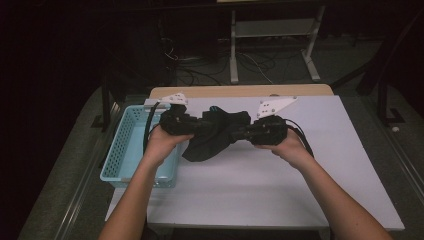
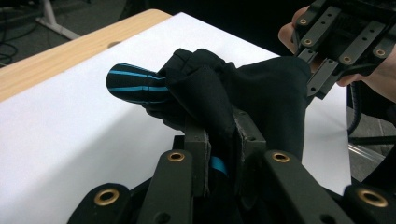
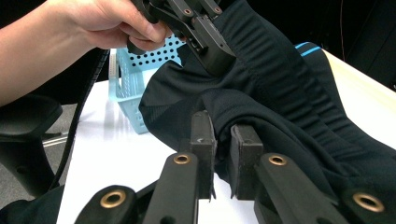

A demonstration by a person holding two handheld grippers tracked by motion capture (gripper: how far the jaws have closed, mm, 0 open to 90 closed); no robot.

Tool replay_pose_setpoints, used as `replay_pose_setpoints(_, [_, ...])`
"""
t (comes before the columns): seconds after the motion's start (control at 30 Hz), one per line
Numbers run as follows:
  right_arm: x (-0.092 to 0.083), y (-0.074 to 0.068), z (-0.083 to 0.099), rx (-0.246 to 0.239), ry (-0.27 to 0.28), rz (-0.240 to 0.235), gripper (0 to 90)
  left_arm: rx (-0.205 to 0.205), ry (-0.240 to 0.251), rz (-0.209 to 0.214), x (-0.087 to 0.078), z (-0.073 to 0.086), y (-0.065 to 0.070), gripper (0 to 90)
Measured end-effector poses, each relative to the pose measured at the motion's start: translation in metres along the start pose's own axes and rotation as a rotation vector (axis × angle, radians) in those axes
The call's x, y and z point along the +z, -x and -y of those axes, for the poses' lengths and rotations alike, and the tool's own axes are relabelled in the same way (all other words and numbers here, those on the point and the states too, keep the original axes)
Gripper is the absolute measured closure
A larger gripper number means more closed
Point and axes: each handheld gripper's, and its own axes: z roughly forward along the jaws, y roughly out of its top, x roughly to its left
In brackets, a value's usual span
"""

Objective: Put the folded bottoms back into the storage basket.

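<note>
A black garment point(image 1: 216, 139) with thin blue stripes hangs bunched between my two grippers, above the white table top point(image 1: 260, 185). My left gripper point(image 1: 196, 125) is shut on one edge of it. In the left gripper view the jaws point(image 2: 219, 140) pinch a fold of the black cloth point(image 2: 271, 93), and a blue-striped cuff point(image 2: 133, 84) sticks out to the left. My right gripper point(image 1: 241, 134) is shut on the other edge. In the right gripper view its jaws point(image 3: 222, 140) clamp a ribbed hem of the garment point(image 3: 289, 84).
A light blue perforated basket point(image 1: 131, 145) stands at the table's left edge, under the left hand, also in the right gripper view as the basket point(image 3: 133, 84). A wooden strip point(image 1: 240, 91) runs along the far edge. Beyond it are white stand legs point(image 1: 234, 50) and cables on the dark floor.
</note>
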Motion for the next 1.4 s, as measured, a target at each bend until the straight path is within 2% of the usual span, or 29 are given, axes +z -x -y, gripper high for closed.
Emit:
replay_pose_setpoints(0.6, [0.032,0.000,-0.034,-0.037,0.005,-0.040,81.0,-0.032,0.050,-0.070,-0.048,0.006,-0.017,79.1])
replay_pose_setpoints(0.93, [0.054,-0.002,-0.050,-0.052,-0.005,-0.068,81.0,-0.062,0.077,-0.128,-0.079,0.016,-0.030,79.1])
replay_pose_setpoints(1.4, [0.094,-0.007,-0.069,-0.073,-0.020,-0.107,81.0,-0.112,0.108,-0.216,-0.120,0.034,-0.049,79.1])
